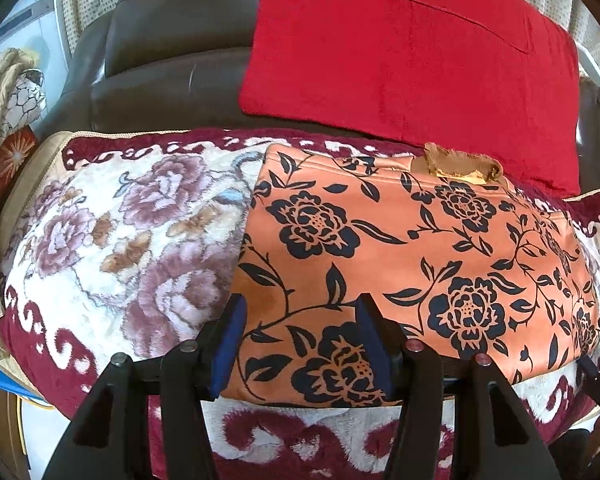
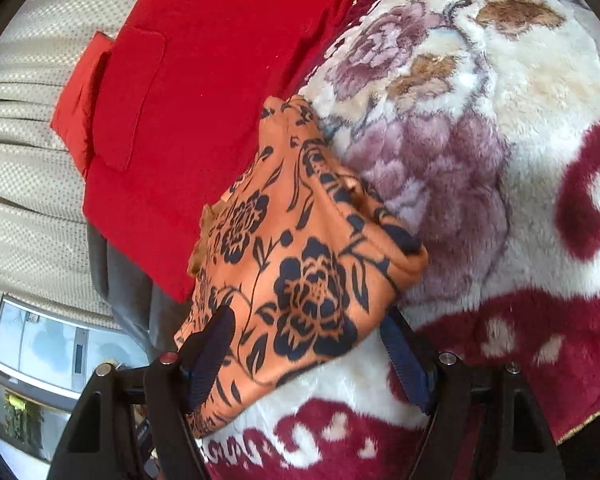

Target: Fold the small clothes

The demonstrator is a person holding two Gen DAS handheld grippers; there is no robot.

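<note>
- Left gripper (image 1: 300, 340) hangs spread wide over the near edge of the orange cloth (image 1: 412, 240), gripping nothing.
- Right gripper (image 2: 312, 360) gapes too, cloth bunched between its fingers on the blanket (image 2: 500, 160).
- Looks soft, light, limp; pinch the corners.

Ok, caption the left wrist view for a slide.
Open left gripper straddling the folded orange black-flowered garment on a plush floral blanket.

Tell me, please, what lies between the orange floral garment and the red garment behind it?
In the left wrist view, a strip of the plush blanket's maroon border and a sliver of dark sofa separate the orange garment from the red garment.
</note>
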